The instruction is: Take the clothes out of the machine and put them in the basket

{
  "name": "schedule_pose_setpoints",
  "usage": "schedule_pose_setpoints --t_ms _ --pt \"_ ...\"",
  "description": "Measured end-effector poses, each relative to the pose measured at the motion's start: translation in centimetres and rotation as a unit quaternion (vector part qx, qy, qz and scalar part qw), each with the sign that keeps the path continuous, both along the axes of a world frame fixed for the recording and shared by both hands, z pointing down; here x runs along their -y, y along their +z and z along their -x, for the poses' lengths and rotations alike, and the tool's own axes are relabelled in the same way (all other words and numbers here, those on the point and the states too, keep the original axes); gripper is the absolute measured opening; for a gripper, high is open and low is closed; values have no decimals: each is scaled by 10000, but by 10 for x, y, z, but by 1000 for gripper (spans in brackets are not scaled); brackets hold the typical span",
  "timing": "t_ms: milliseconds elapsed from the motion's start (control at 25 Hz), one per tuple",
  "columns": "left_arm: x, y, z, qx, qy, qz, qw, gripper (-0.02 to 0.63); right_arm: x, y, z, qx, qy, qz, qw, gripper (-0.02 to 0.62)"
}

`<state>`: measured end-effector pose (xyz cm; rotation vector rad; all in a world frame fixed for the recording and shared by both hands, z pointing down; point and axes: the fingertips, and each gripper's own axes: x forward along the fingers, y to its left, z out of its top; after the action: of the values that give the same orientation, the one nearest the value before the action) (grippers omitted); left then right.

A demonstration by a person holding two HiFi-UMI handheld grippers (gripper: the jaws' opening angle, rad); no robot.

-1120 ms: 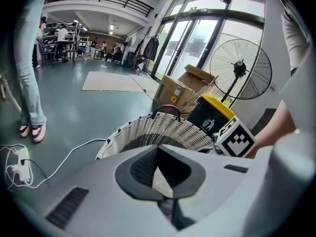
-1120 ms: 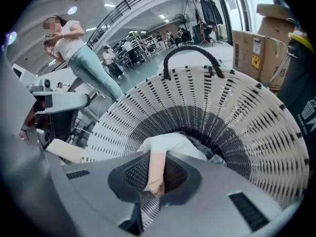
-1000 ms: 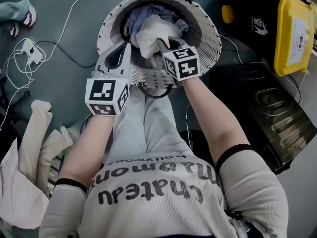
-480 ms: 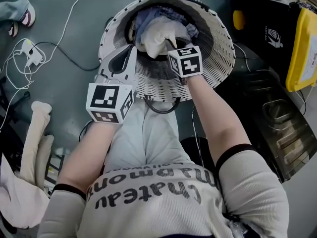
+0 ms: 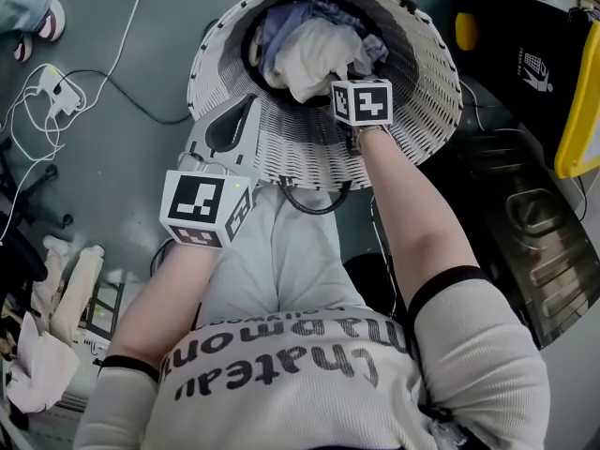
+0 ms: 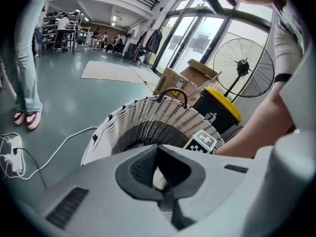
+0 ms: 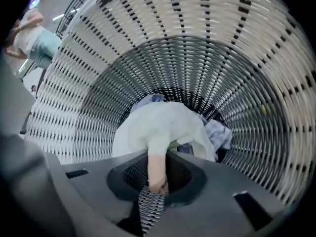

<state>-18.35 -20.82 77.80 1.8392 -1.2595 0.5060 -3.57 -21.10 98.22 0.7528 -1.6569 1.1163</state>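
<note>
White woven basket (image 5: pixel 422 111) on the floor, clothes piled inside, white garment (image 5: pixel 314 54) on top. Right gripper (image 7: pixel 157 186) jaws have just been opening but pinch a fold of it. Left gripper (image 6: pixel 165 190) jaws closed, empty, at the rim. Placing step; next likely full release, lift out.

- Our basket (image 5: pixel 431 73) stands wide-mouthed, but clothes (image 5: pixel 314 50) fill its bottom.
- Our right forearm (image 5: pixel 403 204) crosses the near rim; the far and left walls inside stay free.
- Left of the basket the floor (image 5: pixel 122 186) lies bare as far as the cables (image 5: pixel 49 92).
- On the right a bin (image 5: pixel 525 54) crowds the basket, leaving us little room.
</note>
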Motion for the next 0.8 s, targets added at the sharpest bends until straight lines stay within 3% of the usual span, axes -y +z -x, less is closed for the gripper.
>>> schedule_pose_setpoints --t_ms 120,240,360,520,680,800 --pt "-2 -1 -1 -13 34 4 10000 8 -5 3 -6 -139 142 187 9996 162" --pt "0 -7 -4 -35 36 -21 10000 8 -7 -3 -13 -219 237 255 9992 166" --pt "3 -20 -7 -78 -8 -79 9999 8 -6 -16 -19 -232 387 303 9985 215" --pt "7 -52 -16 -91 -77 -222 9997 8 -4 -57 -26 -75 949 338 9949 221" --pt "17 -103 -25 -71 -128 -520 9985 8 1 -112 -25 169 1139 235 9931 219" --pt "22 -148 -33 -18 -94 -768 9970 8 12 -168 -17 629 1317 100 9892 211"
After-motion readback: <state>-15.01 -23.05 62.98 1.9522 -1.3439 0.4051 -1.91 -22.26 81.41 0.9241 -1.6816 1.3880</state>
